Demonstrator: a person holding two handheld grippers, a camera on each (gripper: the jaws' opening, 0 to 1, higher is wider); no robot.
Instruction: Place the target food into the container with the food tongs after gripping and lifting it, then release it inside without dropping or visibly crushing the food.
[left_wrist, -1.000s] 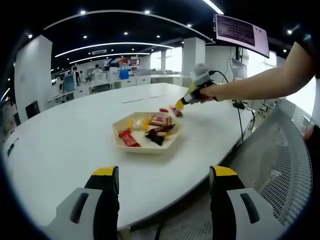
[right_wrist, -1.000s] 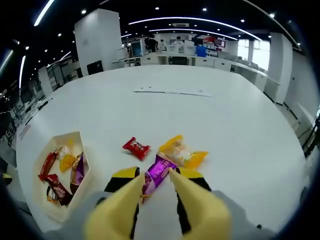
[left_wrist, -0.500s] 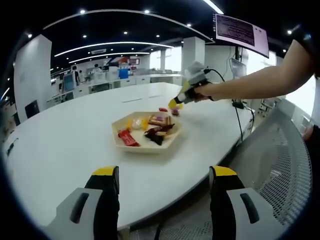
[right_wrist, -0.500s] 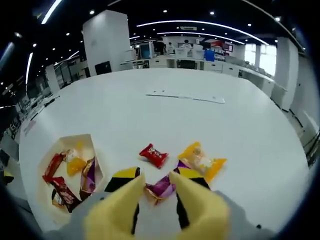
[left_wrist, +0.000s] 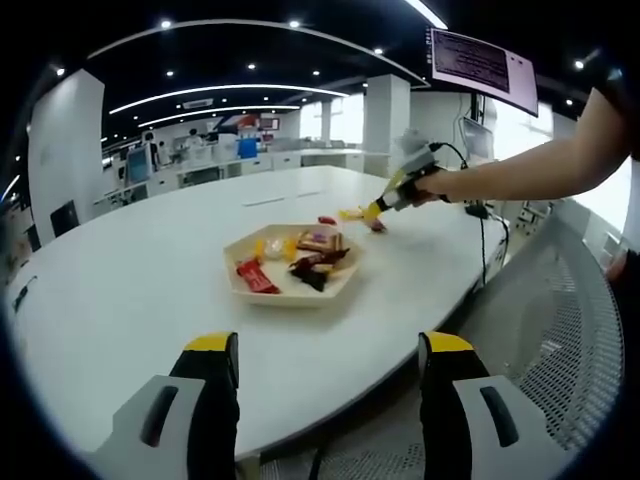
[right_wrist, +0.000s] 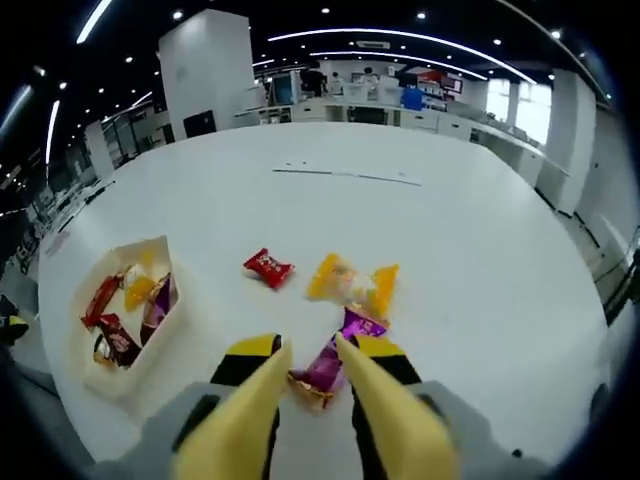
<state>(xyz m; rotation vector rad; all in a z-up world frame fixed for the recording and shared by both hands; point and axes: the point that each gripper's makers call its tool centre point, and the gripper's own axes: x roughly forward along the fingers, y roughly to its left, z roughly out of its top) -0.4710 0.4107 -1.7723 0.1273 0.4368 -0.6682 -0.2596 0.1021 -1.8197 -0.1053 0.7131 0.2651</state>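
My right gripper (right_wrist: 310, 352), a pair of yellow food tongs, is shut on a purple-wrapped candy (right_wrist: 328, 366) just above or on the white table; I cannot tell whether it touches. A red candy (right_wrist: 268, 267) and a yellow-orange candy (right_wrist: 348, 282) lie just beyond it. The cream hexagonal tray (right_wrist: 152, 345) with several wrapped candies sits to the left. In the left gripper view the right gripper (left_wrist: 380, 208) is at the end of a person's arm, right of the tray (left_wrist: 290, 296). My left gripper (left_wrist: 328, 345) is open at the near table edge, holding nothing.
Flat paper sheets (right_wrist: 345, 176) lie farther along the table. A mesh chair (left_wrist: 575, 330) stands to the right of the table, and a black cable (left_wrist: 484, 250) hangs over its edge. Desks and pillars fill the background.
The right gripper drew back to the right, away from the tray, with the purple candy still between the tongs. The left gripper has stayed still and open.
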